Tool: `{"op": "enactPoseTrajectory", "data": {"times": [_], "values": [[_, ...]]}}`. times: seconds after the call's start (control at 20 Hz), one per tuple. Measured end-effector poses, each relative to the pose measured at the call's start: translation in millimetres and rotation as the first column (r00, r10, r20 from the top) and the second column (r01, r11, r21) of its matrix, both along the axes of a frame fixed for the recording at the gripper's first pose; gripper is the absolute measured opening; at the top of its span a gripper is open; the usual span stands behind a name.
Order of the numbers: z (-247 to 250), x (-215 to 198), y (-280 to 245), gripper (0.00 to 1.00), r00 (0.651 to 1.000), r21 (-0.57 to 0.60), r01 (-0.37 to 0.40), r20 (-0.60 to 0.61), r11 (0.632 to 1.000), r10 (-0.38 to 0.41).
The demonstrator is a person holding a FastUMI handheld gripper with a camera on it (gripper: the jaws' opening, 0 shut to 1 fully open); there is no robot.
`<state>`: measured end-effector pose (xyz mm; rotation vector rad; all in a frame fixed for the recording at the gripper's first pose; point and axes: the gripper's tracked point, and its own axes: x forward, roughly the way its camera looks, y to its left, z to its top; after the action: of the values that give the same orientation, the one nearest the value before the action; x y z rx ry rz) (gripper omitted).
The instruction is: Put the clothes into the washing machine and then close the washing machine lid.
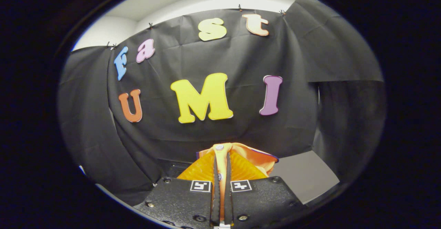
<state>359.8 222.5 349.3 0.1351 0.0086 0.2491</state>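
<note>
My fingers (221, 174) are nearly closed, pinching the orange cloth (241, 160), which bunches between and just beyond them, held up before the wall (193, 60). I judge the pinch thin; a swing toward the washer could shake it loose.

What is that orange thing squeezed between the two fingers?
In the gripper view, an orange garment with a yellow strip sits pinched between the gripper fingers, which are nearly closed on it. Nothing else lies between them.
</note>
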Motion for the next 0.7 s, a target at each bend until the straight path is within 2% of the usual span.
{"op": "enactPoseTrajectory", "data": {"times": [0.35, 0.7], "values": [[16, -21, 89, 0.08, 0.995, -0.004, -0.094, 0.019, 0.996, 0.094], [-9, 0, 176, 0.08, 0.979, -0.007, -0.196, -0.061, 0.981, 0.195]]}}
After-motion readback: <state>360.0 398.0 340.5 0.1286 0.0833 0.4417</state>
